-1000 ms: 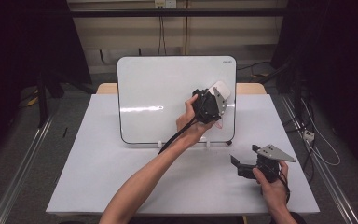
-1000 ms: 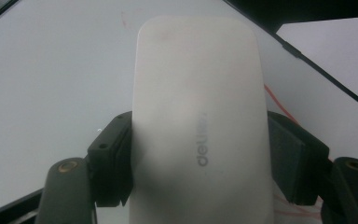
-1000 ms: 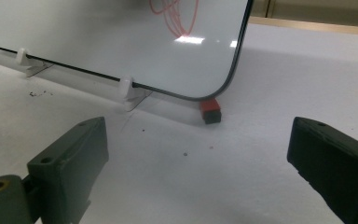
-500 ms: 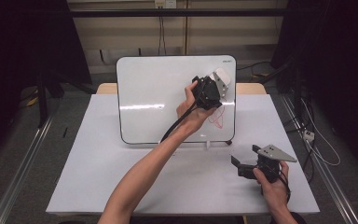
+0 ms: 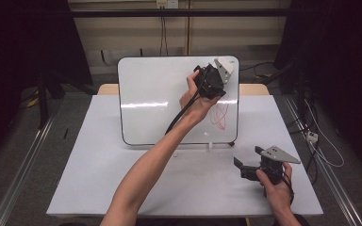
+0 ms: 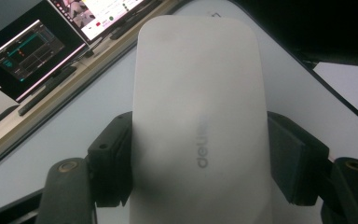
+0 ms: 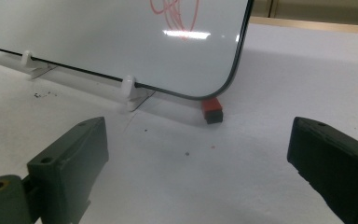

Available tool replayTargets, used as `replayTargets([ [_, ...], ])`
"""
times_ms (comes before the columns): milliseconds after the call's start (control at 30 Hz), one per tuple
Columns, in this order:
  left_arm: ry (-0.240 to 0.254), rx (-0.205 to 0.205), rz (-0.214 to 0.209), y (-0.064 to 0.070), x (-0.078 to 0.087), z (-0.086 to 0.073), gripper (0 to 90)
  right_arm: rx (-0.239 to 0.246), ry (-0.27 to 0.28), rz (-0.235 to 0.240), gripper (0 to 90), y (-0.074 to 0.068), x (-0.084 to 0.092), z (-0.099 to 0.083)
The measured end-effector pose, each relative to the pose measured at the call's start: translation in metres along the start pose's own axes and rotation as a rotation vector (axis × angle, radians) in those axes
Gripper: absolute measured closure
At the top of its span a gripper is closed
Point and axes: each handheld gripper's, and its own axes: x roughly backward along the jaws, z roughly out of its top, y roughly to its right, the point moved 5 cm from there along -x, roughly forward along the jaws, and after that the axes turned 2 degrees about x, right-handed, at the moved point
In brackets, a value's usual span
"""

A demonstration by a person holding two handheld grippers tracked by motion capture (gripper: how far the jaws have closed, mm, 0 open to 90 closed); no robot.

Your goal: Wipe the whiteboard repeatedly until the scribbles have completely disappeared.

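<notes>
Table (image 5: 122, 188): one, white-topped, the largest thing there, carrying everything else.

Whiteboard (image 5: 160, 103): one, glossy white with a thin black rim and rounded corners, standing tilted back near the table's far edge on small white clips (image 7: 128, 86) — two of them could be seen in the right gripper view.

Red scribble (image 5: 219, 114): one looping tangle low on the board's right side, below the raised hand.

Eraser (image 6: 198, 121): one, a pale, smooth, rounded oblong with faint grey "deli" lettering; it was up at the board's top right corner, sticking out beyond the jaws.

Left gripper (image 5: 217, 77): pinching the eraser, one black pad pressed against each long side, held up against the board's upper right.

Right gripper (image 5: 245, 168): resting low at the table's near right, well apart from the board, its jaws spread wide with bare table between them.

Small block (image 7: 212, 108): one, red over black, lying on the table just beside the board's lower right corner.
</notes>
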Motion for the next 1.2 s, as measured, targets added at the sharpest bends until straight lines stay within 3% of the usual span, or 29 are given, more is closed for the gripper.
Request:
replayTargets([
  [200,0.008,-0.025,0.018,0.004,-0.001,-0.002,31.2,-0.001,-0.001,0.000,4.9,0.000,0.000,0.000],
  [600,0.027,-0.038,0.004,0.013,0.004,-0.019,31.3,0.003,0.001,-0.001,4.9,-0.001,0.001,0.000],
  [1200,0.030,-0.112,-0.024,0.044,0.016,-0.050,31.3,0.007,0.002,-0.005,4.9,-0.001,0.000,0.000],
])
